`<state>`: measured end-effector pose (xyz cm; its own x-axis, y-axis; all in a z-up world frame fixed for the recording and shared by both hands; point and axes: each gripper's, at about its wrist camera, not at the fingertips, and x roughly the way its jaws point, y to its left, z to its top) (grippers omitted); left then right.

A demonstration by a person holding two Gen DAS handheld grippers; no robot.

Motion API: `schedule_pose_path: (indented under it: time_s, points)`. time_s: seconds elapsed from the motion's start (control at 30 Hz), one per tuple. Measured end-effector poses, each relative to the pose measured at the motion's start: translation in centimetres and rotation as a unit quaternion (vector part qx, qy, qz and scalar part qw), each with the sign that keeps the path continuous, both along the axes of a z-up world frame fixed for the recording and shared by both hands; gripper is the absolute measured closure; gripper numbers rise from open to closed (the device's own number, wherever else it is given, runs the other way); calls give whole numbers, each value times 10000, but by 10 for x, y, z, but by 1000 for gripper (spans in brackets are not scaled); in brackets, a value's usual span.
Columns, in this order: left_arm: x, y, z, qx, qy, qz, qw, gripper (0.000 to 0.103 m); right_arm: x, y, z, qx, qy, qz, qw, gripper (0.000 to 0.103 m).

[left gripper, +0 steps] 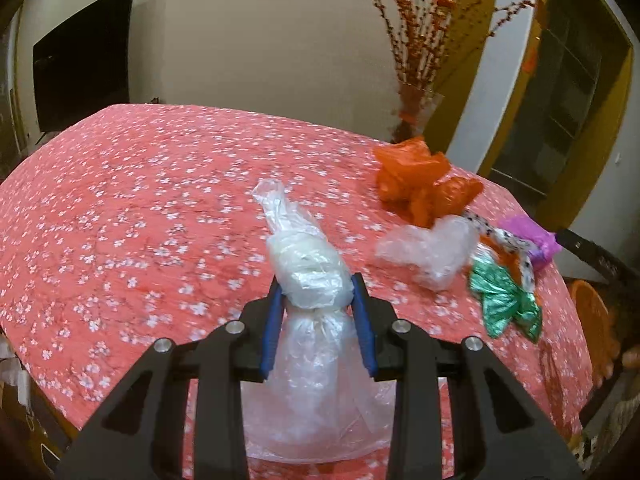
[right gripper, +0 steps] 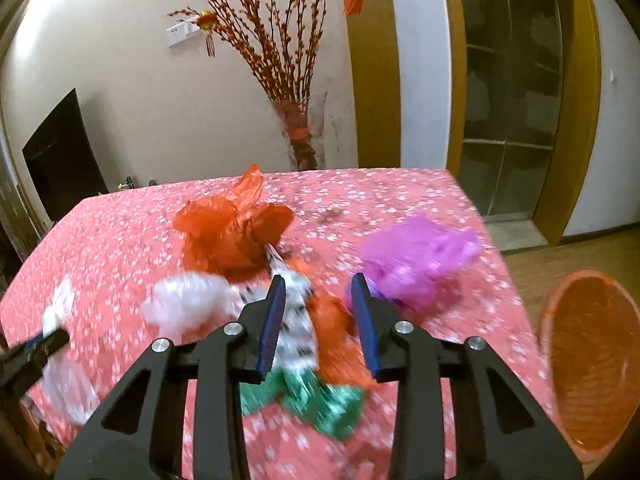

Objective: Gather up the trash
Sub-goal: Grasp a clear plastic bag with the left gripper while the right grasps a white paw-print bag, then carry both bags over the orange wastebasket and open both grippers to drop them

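The left hand-held gripper (left gripper: pixel 318 294) is clamped on a clear plastic bag (left gripper: pixel 308 264); both blue pads press against the bag's bunched middle, the twisted top rises beyond the fingertips and the fuller lower part hangs back toward the camera. The bag sits over the bench (left gripper: pixel 120 208), which is covered by a pink cloth with small white blossoms. The right hand-held gripper (right gripper: pixel 320 292) has its jaws apart, with nothing pressed between the pads; a black-and-white patterned wrapper (right gripper: pixel 296 320) and an orange scrap (right gripper: pixel 340 328) lie on the cloth in the gap beneath them. This view is blurred, so contact with either piece cannot be determined. The remaining trash lies loose toward the right part of the bench: a crumpled orange bag (right gripper: pixel 232 232) farthest back, a crumpled clear film (right gripper: pixel 188 304) just left of the right fingers, a purple bag (right gripper: pixel 416 260) just right of them, and a green foil wrapper (right gripper: pixel 320 400) nearest the bench's front edge. An orange basket (right gripper: pixel 592 356) stands on the floor beside the bench's right edge. A glass vase of red-budded branches (right gripper: pixel 300 132) stands beyond the far edge, against the wall.
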<state>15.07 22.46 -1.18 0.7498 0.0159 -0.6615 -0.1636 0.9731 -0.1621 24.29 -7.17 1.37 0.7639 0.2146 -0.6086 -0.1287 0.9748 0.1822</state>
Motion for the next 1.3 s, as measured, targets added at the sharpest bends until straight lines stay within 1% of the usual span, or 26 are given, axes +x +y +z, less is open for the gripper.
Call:
schedule_pose_path:
  time_s: [0.1, 0.23, 0.33, 0.37, 0.47, 0.53, 0.77, 1.1, 1.3]
  points:
    - [4, 8, -2, -30, 4, 34, 10000, 70, 16, 13, -13, -28, 276, 137, 9995, 68]
    - [11, 14, -4, -52, 1, 27, 10000, 70, 26, 25, -34, -158, 628, 251, 9976, 68]
    - [15, 15, -6, -67, 10, 8, 10000, 70, 27, 31, -46, -284, 803, 326, 9958, 81]
    - [16, 15, -7, -79, 18, 0, 10000, 70, 26, 31, -48, -314, 806, 343, 9957, 84]
    - [18, 14, -9, -114, 32, -17, 9999, 70, 21, 32, -47, -391, 747, 387, 9957, 90]
    - [19, 12, -9, -129, 35, -37, 9999, 70, 16, 31, -45, -379, 699, 413, 9960, 91]
    - [17, 1, -2, -87, -35, -163, 9998, 70, 0, 16, -26, -238, 406, 342, 9983, 91]
    - [15, -33, 15, 3, -185, -493, 9986, 70, -34, -29, 0, -79, -30, -59, 9999, 91]
    - [15, -62, 27, 47, -265, -788, 9965, 70, -56, -65, 9, -47, -259, -475, 9985, 91]
